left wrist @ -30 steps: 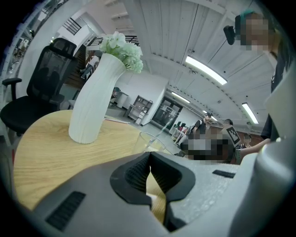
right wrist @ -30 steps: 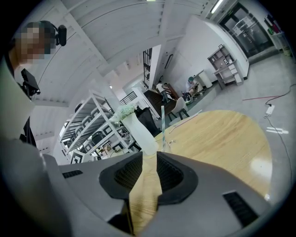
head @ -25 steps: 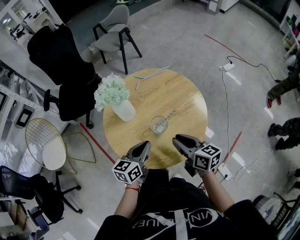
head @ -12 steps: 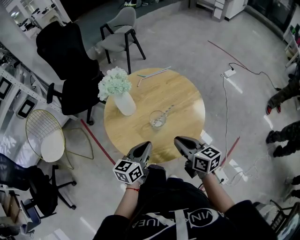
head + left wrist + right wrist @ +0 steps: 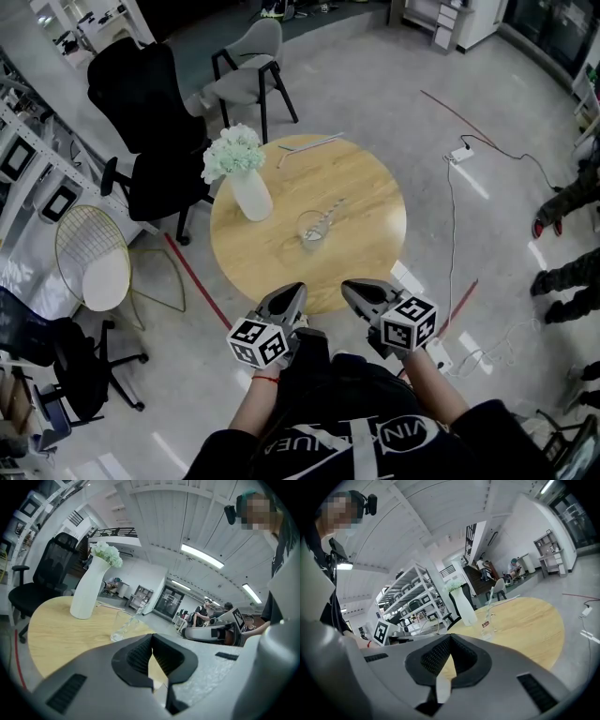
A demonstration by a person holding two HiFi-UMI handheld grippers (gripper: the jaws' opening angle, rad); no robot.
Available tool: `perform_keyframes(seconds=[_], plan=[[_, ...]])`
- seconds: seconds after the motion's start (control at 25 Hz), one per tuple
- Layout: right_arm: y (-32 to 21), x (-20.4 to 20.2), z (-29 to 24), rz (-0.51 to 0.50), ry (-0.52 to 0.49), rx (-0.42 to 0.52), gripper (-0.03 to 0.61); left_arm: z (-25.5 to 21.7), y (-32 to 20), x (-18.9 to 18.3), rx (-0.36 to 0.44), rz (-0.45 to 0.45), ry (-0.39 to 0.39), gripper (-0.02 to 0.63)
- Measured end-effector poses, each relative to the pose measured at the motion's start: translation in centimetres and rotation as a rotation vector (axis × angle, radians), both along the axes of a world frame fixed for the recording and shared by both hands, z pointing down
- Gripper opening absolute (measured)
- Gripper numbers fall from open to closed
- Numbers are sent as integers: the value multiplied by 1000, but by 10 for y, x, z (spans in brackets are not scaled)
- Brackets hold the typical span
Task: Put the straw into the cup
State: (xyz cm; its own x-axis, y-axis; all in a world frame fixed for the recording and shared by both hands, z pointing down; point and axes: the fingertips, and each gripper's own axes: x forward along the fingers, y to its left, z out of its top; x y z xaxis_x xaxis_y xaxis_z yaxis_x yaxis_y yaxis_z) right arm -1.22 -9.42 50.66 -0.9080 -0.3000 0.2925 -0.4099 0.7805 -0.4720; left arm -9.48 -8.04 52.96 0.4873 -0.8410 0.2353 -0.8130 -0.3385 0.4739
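Note:
A clear glass cup (image 5: 312,228) stands near the middle of the round wooden table (image 5: 366,187), with a straw (image 5: 332,210) leaning out of it toward the far right. The left gripper view shows the same cup (image 5: 123,626) and straw (image 5: 136,614), and so does the right gripper view: cup (image 5: 489,623), straw (image 5: 491,603). My left gripper (image 5: 292,292) and right gripper (image 5: 349,287) hover side by side over the table's near edge, well short of the cup. Both are shut and hold nothing, as my left gripper (image 5: 151,641) and right gripper (image 5: 449,641) show in their own views.
A white vase of pale flowers (image 5: 248,187) stands left of the cup. Two more straws (image 5: 309,145) lie at the table's far edge. A grey chair (image 5: 248,67), a black office chair (image 5: 141,103) and a gold wire chair (image 5: 89,272) ring the table; a cable (image 5: 450,197) runs across the floor at right.
The head view has pulled back and up, so the table looks smaller and farther. Both grippers stay shut at the near edge. The straw stays in the cup.

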Motion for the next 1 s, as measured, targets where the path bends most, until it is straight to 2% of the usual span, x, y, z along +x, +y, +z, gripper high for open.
perform_keyframes(seconds=[0.56, 1.0], plan=[[44, 15, -14, -60, -25, 35, 3, -14, 40, 29, 37, -9, -26, 9], [58, 22, -17, -59, -10, 62, 3, -23, 59, 39, 46, -18, -39, 9]])
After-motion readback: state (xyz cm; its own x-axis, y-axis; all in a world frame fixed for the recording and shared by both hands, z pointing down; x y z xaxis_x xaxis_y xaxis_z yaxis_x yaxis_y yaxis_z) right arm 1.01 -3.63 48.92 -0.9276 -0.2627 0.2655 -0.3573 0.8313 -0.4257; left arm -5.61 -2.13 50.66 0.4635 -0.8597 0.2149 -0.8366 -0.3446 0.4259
